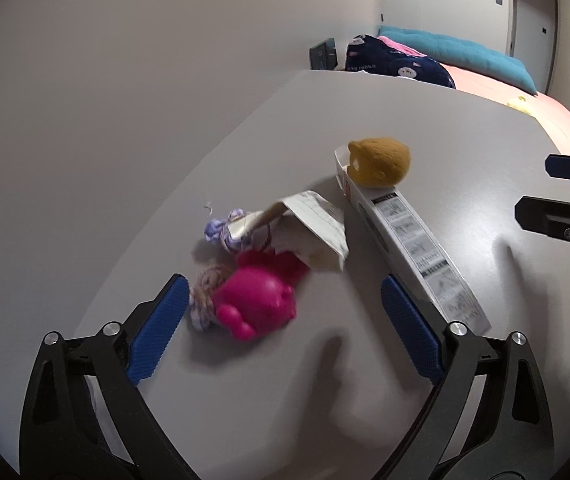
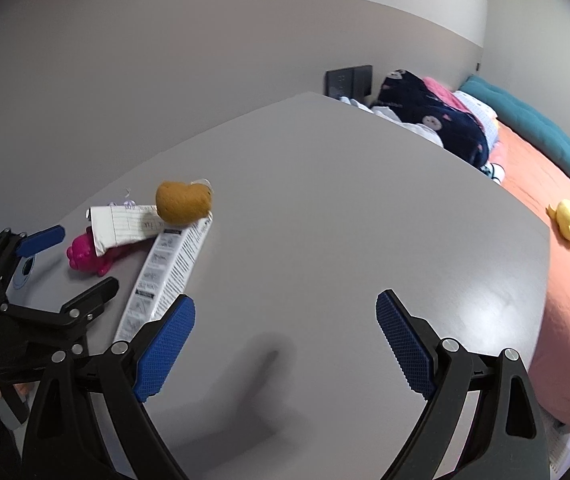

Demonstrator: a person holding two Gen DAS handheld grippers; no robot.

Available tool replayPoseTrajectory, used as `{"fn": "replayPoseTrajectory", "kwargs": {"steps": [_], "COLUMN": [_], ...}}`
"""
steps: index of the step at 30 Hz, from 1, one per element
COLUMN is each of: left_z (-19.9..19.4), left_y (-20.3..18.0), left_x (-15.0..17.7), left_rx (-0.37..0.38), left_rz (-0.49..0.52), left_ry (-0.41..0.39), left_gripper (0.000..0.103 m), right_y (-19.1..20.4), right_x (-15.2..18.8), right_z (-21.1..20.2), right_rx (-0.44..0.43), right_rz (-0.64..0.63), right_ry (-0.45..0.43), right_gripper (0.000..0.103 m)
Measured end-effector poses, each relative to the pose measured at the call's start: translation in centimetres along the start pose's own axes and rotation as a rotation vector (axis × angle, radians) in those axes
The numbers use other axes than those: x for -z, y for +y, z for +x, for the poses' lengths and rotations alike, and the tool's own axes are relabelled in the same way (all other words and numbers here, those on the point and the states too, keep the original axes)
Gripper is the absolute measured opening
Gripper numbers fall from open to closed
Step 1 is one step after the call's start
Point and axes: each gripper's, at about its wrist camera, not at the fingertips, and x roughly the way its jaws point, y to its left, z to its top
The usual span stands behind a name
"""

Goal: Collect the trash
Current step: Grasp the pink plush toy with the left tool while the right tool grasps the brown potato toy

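In the left wrist view, the left gripper (image 1: 283, 312) has its jaws wide apart and grips nothing; the pink toy (image 1: 255, 304) lies between the blue pads without touching them. I take the long box (image 1: 409, 236) as landmark. The paper (image 1: 313, 228), probably trash, lies just left of the box, partly on top of the toy and a rope knot (image 1: 225, 232). A brown plush (image 1: 381, 162) sits on the far end of the box. The pile is mixed, so the paper should be lifted away from the toys. In the right wrist view, the right gripper (image 2: 285, 340) is also wide open and empty, above the bare table (image 2: 325, 200) right of the box. There is much free room there, and the table edge toward the bed (image 2: 565, 280) is well apart.
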Motion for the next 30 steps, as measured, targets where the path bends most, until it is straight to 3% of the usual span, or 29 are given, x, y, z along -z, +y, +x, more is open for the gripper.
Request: {"fn": "replayPoseTrajectory", "kwargs": {"steps": [9,14,23,24,26,30], "left_z": [2.3,2.5,1.8,1.8,1.9,1.8], "left_y": [0.2,0.6,0.7,0.7,0.6,0.6], "left_x": [0.1,0.3,0.7,0.7,0.6,0.7], "left_rx": [0.007,0.082,0.103,0.103,0.102,0.098], "left_rz": [0.047,0.018,0.007,0.007,0.008,0.009], "left_ry": [0.041,0.051,0.052,0.052,0.052,0.051], "left_gripper": [0.074,0.050,0.046,0.046,0.046,0.046], "right_y": [1.4,3.1,5.2,5.4,5.7,5.7], "right_x": [-1.9,-2.9,-4.3,-4.4,-4.6,-4.6], "right_z": [2.5,3.6,5.2,5.4,5.9,6.3], "right_rx": [-0.052,-0.084,-0.088,-0.081,-0.078,-0.093], "right_rz": [0.015,-0.003,-0.037,-0.043,-0.051,-0.040], "right_ry": [0.003,-0.002,-0.019,-0.019,-0.005,0.011], "right_gripper": [0.092,0.092,0.091,0.089,0.069,0.047]}}
